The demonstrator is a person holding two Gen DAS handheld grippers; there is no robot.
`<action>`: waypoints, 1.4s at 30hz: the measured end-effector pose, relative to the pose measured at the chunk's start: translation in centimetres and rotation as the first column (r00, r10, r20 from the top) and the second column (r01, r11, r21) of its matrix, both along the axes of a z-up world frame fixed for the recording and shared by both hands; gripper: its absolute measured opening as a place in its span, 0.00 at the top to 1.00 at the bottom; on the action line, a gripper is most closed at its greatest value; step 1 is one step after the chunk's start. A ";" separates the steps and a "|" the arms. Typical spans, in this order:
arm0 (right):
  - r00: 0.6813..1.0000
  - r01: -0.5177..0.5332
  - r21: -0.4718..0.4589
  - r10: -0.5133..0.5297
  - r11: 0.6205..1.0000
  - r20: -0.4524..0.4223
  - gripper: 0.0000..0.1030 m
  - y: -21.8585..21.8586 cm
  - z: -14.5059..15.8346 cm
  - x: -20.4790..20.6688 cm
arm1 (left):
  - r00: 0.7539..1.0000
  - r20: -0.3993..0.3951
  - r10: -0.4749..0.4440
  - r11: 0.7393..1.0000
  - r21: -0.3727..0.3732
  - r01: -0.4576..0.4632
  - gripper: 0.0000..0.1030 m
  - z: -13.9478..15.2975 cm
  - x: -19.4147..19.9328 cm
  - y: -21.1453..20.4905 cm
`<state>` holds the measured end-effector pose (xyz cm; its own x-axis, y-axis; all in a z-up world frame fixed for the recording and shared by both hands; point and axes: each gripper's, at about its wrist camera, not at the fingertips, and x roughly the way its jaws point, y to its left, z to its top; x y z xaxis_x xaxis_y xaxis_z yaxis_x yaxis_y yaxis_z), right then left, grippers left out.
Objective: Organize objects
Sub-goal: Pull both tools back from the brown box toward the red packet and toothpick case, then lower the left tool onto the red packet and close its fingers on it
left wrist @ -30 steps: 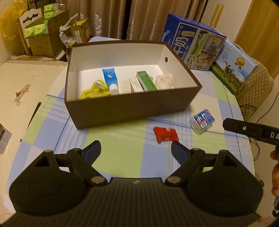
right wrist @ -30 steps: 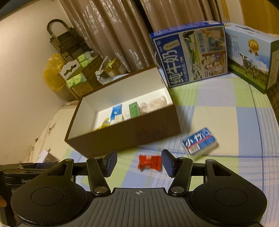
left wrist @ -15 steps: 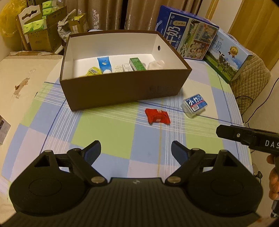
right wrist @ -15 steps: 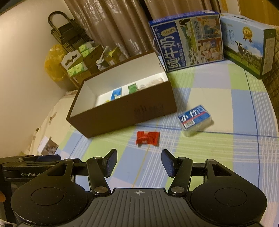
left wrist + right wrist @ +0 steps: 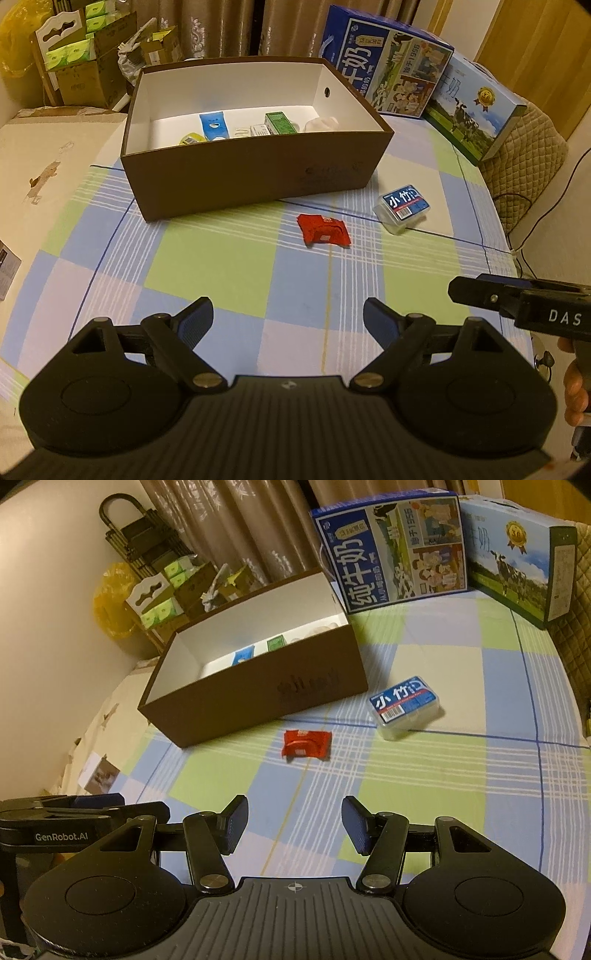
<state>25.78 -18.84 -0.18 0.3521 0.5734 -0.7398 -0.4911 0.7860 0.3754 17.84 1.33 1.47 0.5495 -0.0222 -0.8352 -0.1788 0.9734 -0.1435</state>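
The counter point(image 5: 207, 258), under a checked blue, green and white cloth, carried everything. Largest on it was the brown box point(image 5: 255, 177), open-topped and white inside, set toward the far left part of the counter, with a blue tube point(image 5: 213, 126), a green carton point(image 5: 280, 122) and a few other small packs lying along its near inner wall. Two milk cartons point(image 5: 395, 546) stood along the far right edge, outside the work.

Two things lay loose on the cloth, just in front of the box's near right corner. The clear case with a blue label point(image 5: 405, 706) sat to the right, near the corner but apart from it. The red packet point(image 5: 306, 743), smaller and flat, lay to its left, well apart from the case and near the box's front wall.

The left hand-held gripper point(image 5: 288, 323) hung over the near edge, fingers spread wide and empty. The right hand-held gripper point(image 5: 294, 825) hung beside it, fingers likewise apart with nothing between them.

The step in hand was probably fetching one loose item for the box. The red packet sat nearly straight ahead of the right hand-held gripper, so that side seemed the natural choice. Being thin and crinkly, it likely called for coming down steeply, fingertips pressing into the cloth on either side, closing across its shorter width. Lifting clear of the front wall before moving over the box would avoid knocking it.
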 end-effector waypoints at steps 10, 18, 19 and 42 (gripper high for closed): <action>1.000 0.002 -0.016 -0.002 1.000 -0.015 0.48 -0.2 -0.6 0.0 | 1.000 -0.015 -0.020 1.000 0.010 0.020 0.15 -0.6 0.4 -0.8; 0.999 0.008 -0.028 -0.009 1.000 -0.037 0.48 -0.2 -1.3 0.5 | 0.999 -0.030 -0.035 0.999 0.011 0.035 0.15 -1.1 1.3 -1.0; 0.999 0.010 -0.029 -0.011 1.000 -0.039 0.48 -0.2 -1.4 0.6 | 0.999 -0.032 -0.037 0.999 0.010 0.037 0.15 -1.2 1.4 -1.0; 0.976 0.173 -0.077 -0.181 0.982 -0.119 0.48 -3.4 -4.3 3.6 | 0.954 -0.008 -0.299 0.951 0.084 0.299 0.15 -7.1 7.9 -2.3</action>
<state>29.35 -22.22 -4.43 0.3464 0.4589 -0.8182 -0.2944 0.8813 0.3697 25.76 -0.98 -5.65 0.5325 -0.1166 -0.8383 0.1230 0.9906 -0.0596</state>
